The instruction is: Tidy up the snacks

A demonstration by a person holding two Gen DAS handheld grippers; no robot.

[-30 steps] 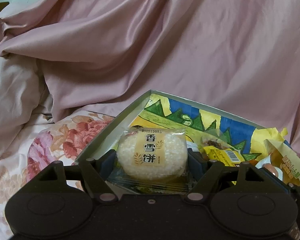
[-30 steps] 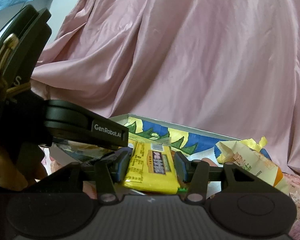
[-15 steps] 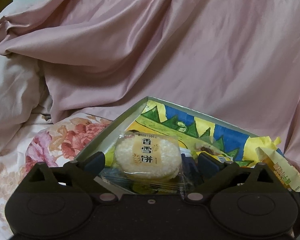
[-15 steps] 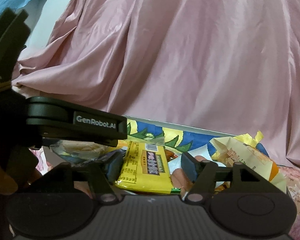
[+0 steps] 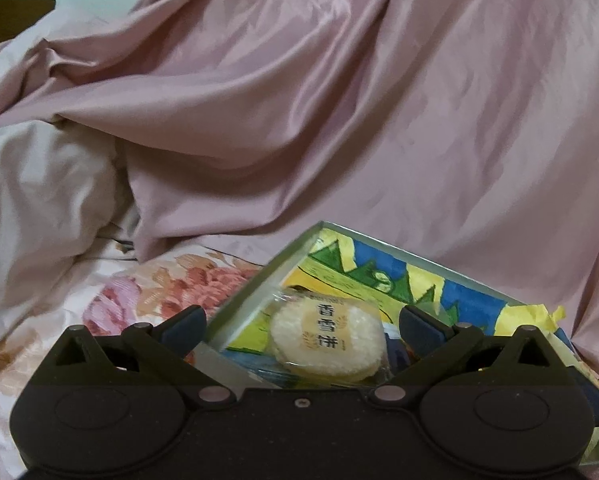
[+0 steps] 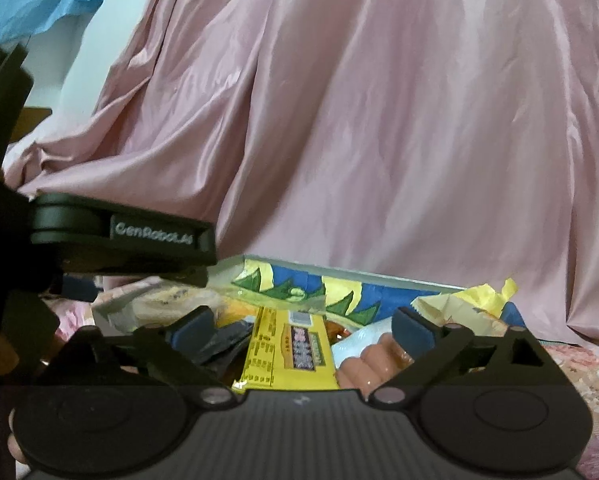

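I had both the left gripper (image 5: 301,326) and right gripper (image 6: 303,326) spread wide, clear of the rice cracker (image 5: 327,344) and yellow packet (image 6: 291,354) lying, apparently, in the box (image 5: 259,280).

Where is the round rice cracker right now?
In the left wrist view, the rice cracker lies in the colourful box near its left wall, between the open fingers of the left gripper, touching neither.

light: dim, warm indoor | sheen on pink fabric (image 5: 379,120) | soft motion blur | fisheye-dark corners
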